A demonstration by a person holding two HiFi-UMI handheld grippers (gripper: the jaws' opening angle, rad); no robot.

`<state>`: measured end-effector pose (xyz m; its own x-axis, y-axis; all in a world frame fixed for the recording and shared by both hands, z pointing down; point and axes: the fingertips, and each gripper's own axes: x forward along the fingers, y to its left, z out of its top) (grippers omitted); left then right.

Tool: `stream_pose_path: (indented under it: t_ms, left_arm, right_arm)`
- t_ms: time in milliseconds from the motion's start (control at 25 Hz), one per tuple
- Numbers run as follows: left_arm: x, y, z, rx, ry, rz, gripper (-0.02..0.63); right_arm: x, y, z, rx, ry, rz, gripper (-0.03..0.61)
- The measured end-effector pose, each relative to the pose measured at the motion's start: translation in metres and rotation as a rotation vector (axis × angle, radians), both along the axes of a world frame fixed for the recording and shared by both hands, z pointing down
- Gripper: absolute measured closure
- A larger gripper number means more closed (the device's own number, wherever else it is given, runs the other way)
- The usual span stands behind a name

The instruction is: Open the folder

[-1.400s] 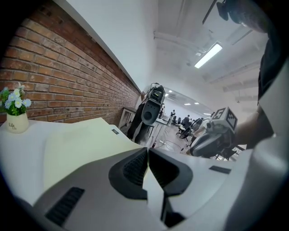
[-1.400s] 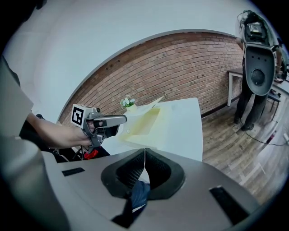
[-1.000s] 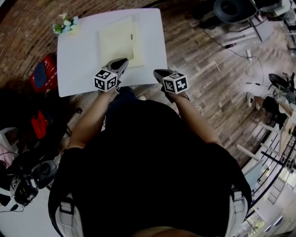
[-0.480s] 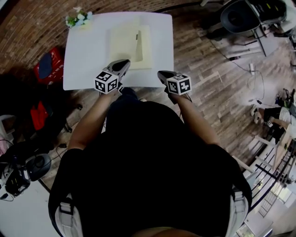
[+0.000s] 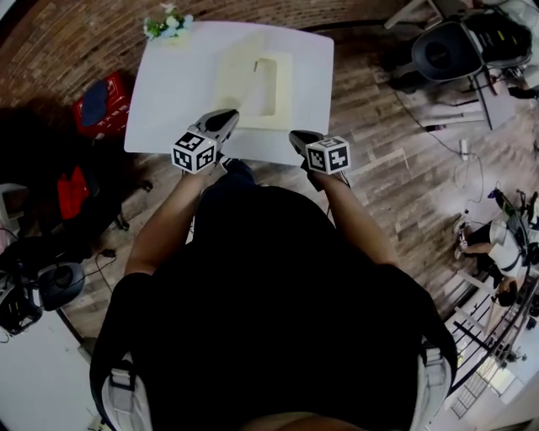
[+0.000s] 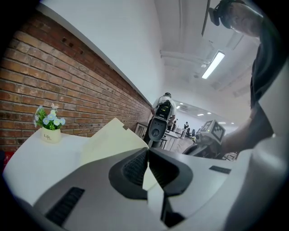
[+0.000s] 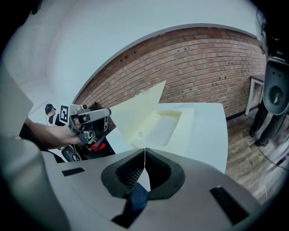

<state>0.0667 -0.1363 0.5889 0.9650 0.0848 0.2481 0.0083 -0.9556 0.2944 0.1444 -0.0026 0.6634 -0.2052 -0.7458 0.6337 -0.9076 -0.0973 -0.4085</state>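
The cream folder (image 5: 253, 80) lies mid-counter (image 5: 168, 109), its left cover tilted up and the pocketed inside showing, with the fold running away from the person. A flower pot (image 5: 167, 25) stands well beyond its far-left corner. Both claws hang off its near edge. The left claw (image 5: 226, 118) is by the near-left corner, on the raised cover's side and likely better placed to push it. The right claw (image 5: 296, 135) is just past the near-right corner. Each claw is closed on nothing.

Wall: red brick (image 6: 67, 81), running behind the table
Floor: worn wooden planks (image 5: 396, 185)
Furniture: white table (image 5: 177, 93) against the brick, black chair (image 5: 442, 55) off to its right
Light: ceiling strip light (image 6: 213, 65), switched on
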Motion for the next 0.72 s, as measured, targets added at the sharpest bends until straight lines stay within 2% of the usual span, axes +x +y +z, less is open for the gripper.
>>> stream_pose_path:
  t_ms: [320,720]
  left_arm:
    - [-0.025,-0.019,-0.006,0.005,0.008,-0.085,0.595]
    - [-0.057,-0.052,-0.002,0.003,0.0,-0.195,0.598]
  right_arm:
    - [-0.012,-0.018,0.001,-0.001,-0.028,-0.061,0.554]
    - [-0.021,-0.044,0.005,-0.015,-0.01,-0.132,0.554]
